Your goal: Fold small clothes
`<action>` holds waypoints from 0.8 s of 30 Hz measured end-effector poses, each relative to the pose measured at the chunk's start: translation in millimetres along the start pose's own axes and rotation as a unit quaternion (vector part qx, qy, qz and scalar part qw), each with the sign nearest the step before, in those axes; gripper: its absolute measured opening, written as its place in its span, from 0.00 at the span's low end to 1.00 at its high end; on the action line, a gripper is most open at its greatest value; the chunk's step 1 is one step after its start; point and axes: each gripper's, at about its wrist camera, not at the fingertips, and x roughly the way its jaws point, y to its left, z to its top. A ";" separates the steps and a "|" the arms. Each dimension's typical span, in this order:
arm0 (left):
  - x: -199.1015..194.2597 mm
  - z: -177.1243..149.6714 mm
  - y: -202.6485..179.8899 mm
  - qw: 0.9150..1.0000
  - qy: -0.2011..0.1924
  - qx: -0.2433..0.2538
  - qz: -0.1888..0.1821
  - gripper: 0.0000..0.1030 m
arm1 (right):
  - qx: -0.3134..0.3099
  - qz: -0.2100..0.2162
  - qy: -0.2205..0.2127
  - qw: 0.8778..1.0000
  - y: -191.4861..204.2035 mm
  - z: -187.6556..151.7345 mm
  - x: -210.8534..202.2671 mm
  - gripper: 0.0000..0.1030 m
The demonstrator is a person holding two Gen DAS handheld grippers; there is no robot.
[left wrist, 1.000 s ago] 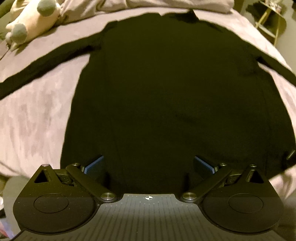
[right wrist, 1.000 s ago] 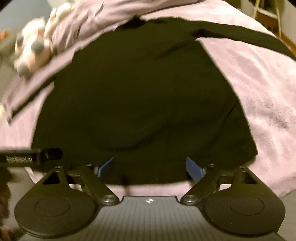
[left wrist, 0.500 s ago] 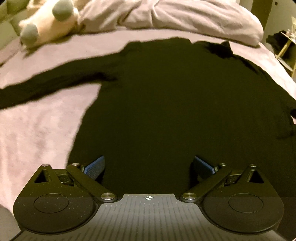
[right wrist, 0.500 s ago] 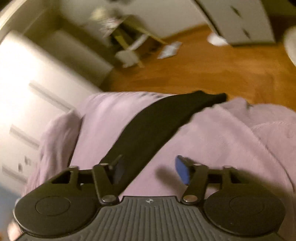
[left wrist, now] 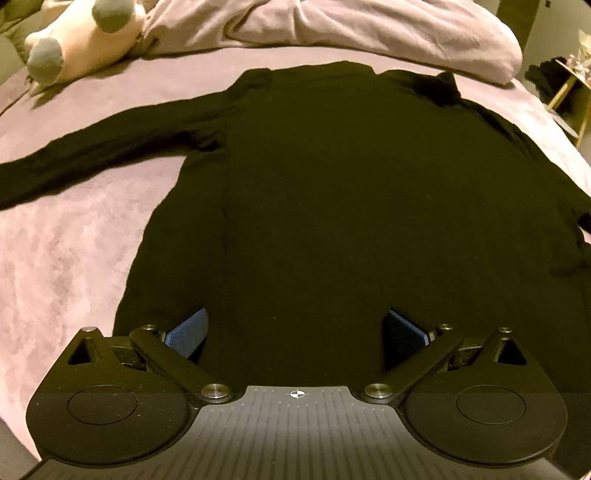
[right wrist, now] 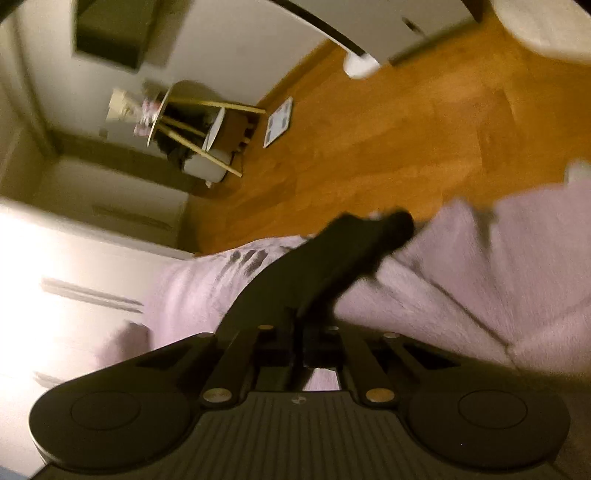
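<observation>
Garment: a black long-sleeved top (left wrist: 351, 206) lies flat on the bed, collar toward the pillows, left sleeve (left wrist: 103, 147) stretched out sideways.
Left tongs (left wrist: 295, 332): spread wide and empty, hovering over the hem, probably placed to steady or pick up the body.
Right tongs (right wrist: 300, 325): closed on the right sleeve (right wrist: 332, 266) partway along, its cuff draping toward the bed's edge; likely held this way to carry the sleeve inward across the body for the first fold.
Surface: a soft lilac blanket (left wrist: 66, 258), slightly rumpled, so cloth may drag.
Room: plush toy (left wrist: 81, 33) by the pillows; wooden floor (right wrist: 424, 122) and a small side table (right wrist: 184, 122) beyond.
</observation>
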 end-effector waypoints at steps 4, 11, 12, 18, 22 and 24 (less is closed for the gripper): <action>-10.2 3.7 -0.4 1.000 -0.014 -0.007 -0.010 1.00 | -0.329 -0.019 -0.066 0.942 99.6 -58.9 -28.5 0.03; -26.7 28.0 -19.4 0.997 -0.053 0.016 -0.057 1.00 | -0.699 0.205 -0.012 0.684 185.5 -275.8 -112.9 0.19; -28.2 32.9 -21.6 0.996 -0.056 0.016 -0.072 1.00 | -0.709 0.214 0.004 0.672 184.9 -293.0 -117.4 0.26; -17.2 63.6 -51.5 0.984 -0.056 0.022 -0.168 1.00 | -0.681 0.204 0.061 0.700 169.6 -318.5 -128.4 0.34; 1.3 84.2 -95.8 0.974 -0.038 0.030 -0.222 1.00 | -0.640 0.149 0.065 0.751 149.6 -309.2 -127.5 0.34; 6.1 85.4 -122.1 0.971 -0.032 0.044 -0.232 1.00 | -0.624 0.125 0.059 0.769 137.8 -301.7 -128.5 0.34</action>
